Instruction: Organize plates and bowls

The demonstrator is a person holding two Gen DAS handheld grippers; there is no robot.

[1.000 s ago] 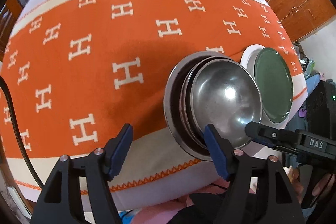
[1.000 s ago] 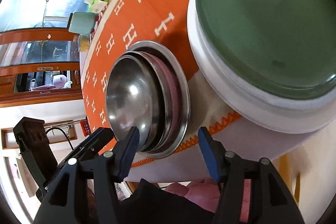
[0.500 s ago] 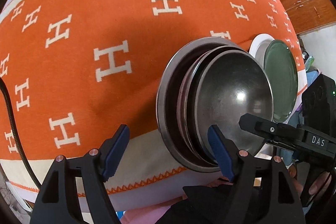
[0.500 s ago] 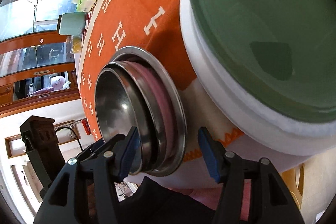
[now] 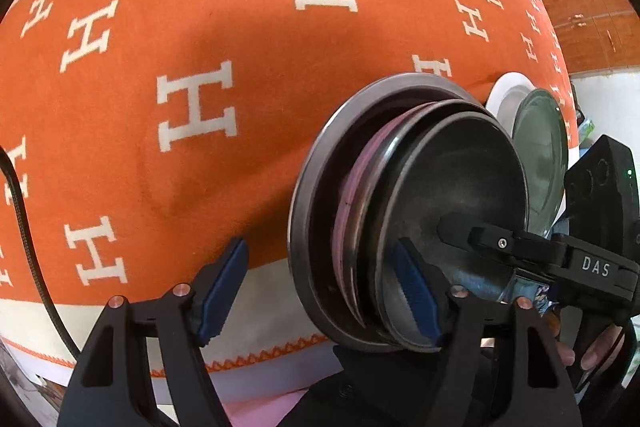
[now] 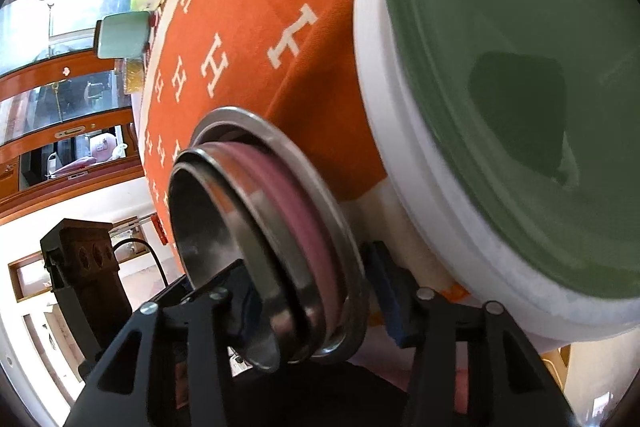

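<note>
The left tool (image 5: 320, 293) hangs over the near edge of the bench (image 5: 248, 163), its jaws apart and closing, one pad off the stack, the other over the rims. The stack of nested steel bowls (image 5: 440, 187) sits upright, mouths up. The right tool (image 6: 316, 301) is closing astride the stack's near rims; contact is unclear. Beyond, a green plate (image 6: 500, 27) lies flat on a white plate (image 6: 376, 75).

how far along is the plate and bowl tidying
Done: the green plate sits on the white plate, and the metal bowls are nested with a pink one in between. In hand: the right gripper is closing across the stack's near rims; the left gripper straddles its left edge, closing. Left: moving the bowl stack, seemingly.
</note>
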